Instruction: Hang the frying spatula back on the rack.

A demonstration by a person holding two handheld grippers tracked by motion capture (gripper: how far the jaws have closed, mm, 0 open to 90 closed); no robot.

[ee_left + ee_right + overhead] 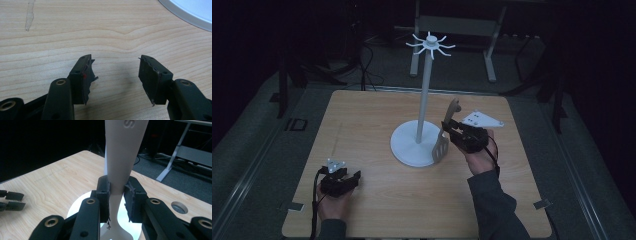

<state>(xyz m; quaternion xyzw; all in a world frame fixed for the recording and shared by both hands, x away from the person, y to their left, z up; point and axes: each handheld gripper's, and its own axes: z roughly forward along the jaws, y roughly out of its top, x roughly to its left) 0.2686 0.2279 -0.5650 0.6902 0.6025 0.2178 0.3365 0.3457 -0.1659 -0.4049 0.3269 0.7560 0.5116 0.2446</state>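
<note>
A white stand (418,145) with a round base, a tall pole and hooked arms at the top (431,44) rises mid-table. My right gripper (447,129) is shut on the handle of a beige slotted spatula (443,142), held upright just right of the pole, slotted head low over the base. In the right gripper view the handle (122,157) runs up between the jaws, above the white base (75,207). My left gripper (357,176) rests open near the table's front left corner; its view shows nothing between the fingers (81,77), just bare wood.
The wooden table (362,115) has a round hole (179,207) near its right side. Part of the stand's base (190,12) sits ahead and right of the left gripper. Metal frames and cables (367,70) stand on the dark floor behind.
</note>
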